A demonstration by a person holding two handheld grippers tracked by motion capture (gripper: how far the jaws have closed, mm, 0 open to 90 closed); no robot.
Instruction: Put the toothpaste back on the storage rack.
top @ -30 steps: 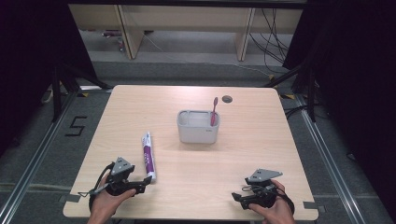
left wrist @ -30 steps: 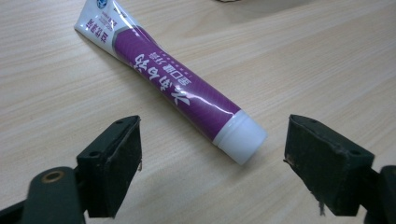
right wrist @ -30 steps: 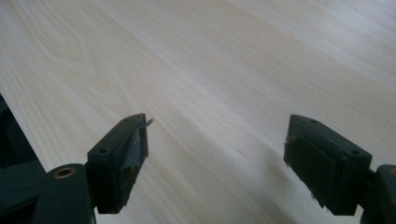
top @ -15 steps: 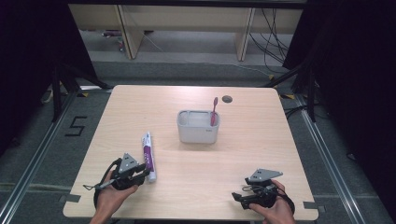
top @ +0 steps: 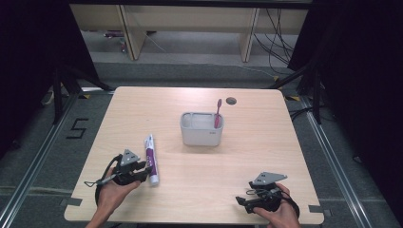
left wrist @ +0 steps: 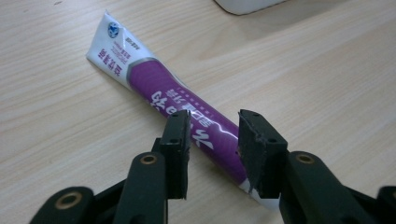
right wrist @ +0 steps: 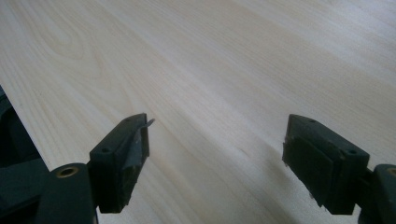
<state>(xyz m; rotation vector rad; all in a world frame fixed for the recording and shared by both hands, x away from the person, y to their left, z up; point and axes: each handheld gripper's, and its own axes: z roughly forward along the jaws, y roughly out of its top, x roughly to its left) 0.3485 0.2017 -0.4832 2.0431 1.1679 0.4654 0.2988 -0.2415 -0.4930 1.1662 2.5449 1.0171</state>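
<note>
Left gripper view: the left claw (left wrist: pixel 212 135), jaws just re-opening, straddles the tube (left wrist: pixel 173 102) near its cap end without pinching it, flat on the worktop (left wrist: pixel 327 84). Light, soft and slick by my judgement, it should be gripped across the firmer shoulder; the right claw (right wrist: pixel 217 154) gapes empty.

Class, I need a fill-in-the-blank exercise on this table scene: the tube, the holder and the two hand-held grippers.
1. The purple-and-white toothpaste tube lies flat on the wooden ____.
2. The left gripper has its jaws on either side of the ____.
3. A pink toothbrush stands in the white ____ holder.
4. The right gripper has ____ between its jaws.

Missing words: table; tube; plastic; nothing
</note>
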